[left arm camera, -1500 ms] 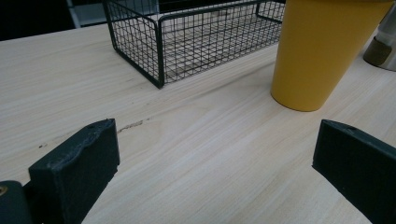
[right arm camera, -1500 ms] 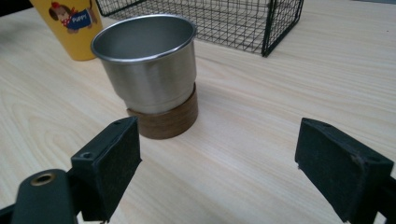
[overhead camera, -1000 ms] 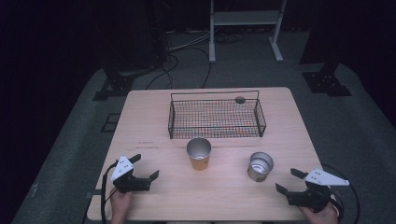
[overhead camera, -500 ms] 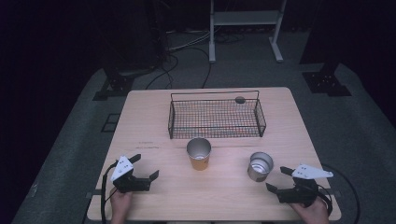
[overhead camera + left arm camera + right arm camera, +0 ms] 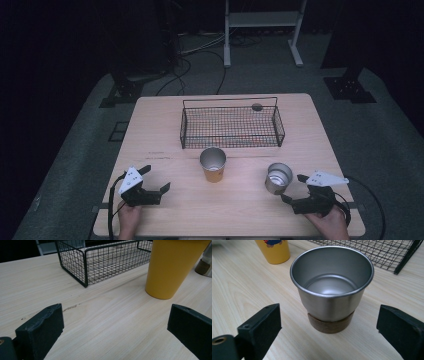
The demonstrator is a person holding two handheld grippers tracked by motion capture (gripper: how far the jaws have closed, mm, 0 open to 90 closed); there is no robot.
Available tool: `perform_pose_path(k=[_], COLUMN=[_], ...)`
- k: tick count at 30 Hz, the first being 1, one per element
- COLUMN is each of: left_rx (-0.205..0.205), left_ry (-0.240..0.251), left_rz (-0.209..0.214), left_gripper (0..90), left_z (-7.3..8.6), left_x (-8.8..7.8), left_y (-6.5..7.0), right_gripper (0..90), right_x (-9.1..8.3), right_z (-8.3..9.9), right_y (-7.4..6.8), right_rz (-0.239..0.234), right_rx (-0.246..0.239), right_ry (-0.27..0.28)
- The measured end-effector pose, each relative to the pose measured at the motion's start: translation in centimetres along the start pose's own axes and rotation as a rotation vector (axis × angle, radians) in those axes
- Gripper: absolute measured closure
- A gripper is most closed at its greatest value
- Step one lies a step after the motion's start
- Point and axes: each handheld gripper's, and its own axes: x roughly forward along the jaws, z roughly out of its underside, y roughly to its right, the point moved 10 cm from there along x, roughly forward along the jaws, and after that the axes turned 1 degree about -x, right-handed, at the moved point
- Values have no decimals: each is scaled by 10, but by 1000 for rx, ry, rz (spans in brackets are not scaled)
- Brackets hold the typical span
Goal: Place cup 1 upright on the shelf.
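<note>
Step as I judge it: approach to steel cup point(image 5: 278, 177), lower right of high view, standing on table point(image 5: 165, 150), not yet gripped. My right gripper point(image 5: 292, 189) just beside cup; jaws have just been opening, now wide, cup ahead of them, untouched. Left gripper point(image 5: 156, 178) lower left, jaws spread, nothing between. Next: I'd push right jaws around cup wall, then close. Room: yellow cup point(image 5: 213, 165) apart at centre, wire basket point(image 5: 231, 125) above; table edge close under hands.

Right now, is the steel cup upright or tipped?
Upright: the steel cup stands on its brown base, mouth up, empty inside.
</note>
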Motion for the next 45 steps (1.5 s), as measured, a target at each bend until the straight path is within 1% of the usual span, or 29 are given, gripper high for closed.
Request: perform_pose_path(k=[4, 12, 14, 17, 23, 25, 27, 31, 35, 36, 41, 42, 45], left_rx=[-1, 2, 3, 3, 5, 4, 3, 5, 3, 5, 6, 6, 6], left_ry=[1, 2, 3, 3, 2, 2, 2, 3, 4, 4, 3, 4, 4], left_rz=[0, 1, 1, 2, 2, 2, 3, 3, 3, 4, 4, 4, 4], left_gripper=[0, 0, 0, 0, 0, 0, 0, 0, 0, 0, 0, 0, 0], left_z=[0, 0, 0, 0, 0, 0, 0, 0, 0, 0, 0, 0, 0], left_x=[0, 0, 0, 0, 0, 0, 0, 0, 0, 0, 0, 0, 0], left_y=[0, 0, 0, 0, 0, 0, 0, 0, 0, 0, 1, 1, 0], right_gripper=[29, 16, 16, 16, 16, 16, 16, 16, 18, 36, 72, 121, 130], right_x=[4, 10, 11, 13, 21, 25, 27, 31, 34, 35, 37, 37, 37], right_z=[-5, -9, -11, -14, -16, -17, -19, -20, -23, -24, -26, -25, -24], right_y=[-3, 0, 1, 1, 1, 2, 4, 6, 5, 4, 3, 4, 4], right_rz=[-1, 21, 31, 31, 36, 49, 58, 55, 54, 52, 47, 43, 39], right_rx=[-14, -13, -18, -14, -22, -33, -27, -22, -34, -41, -46, -46, -44], right_ry=[-11, -38, -37, -38, -69, -86, -94, -99, -107, -113, -113, -116, -121])
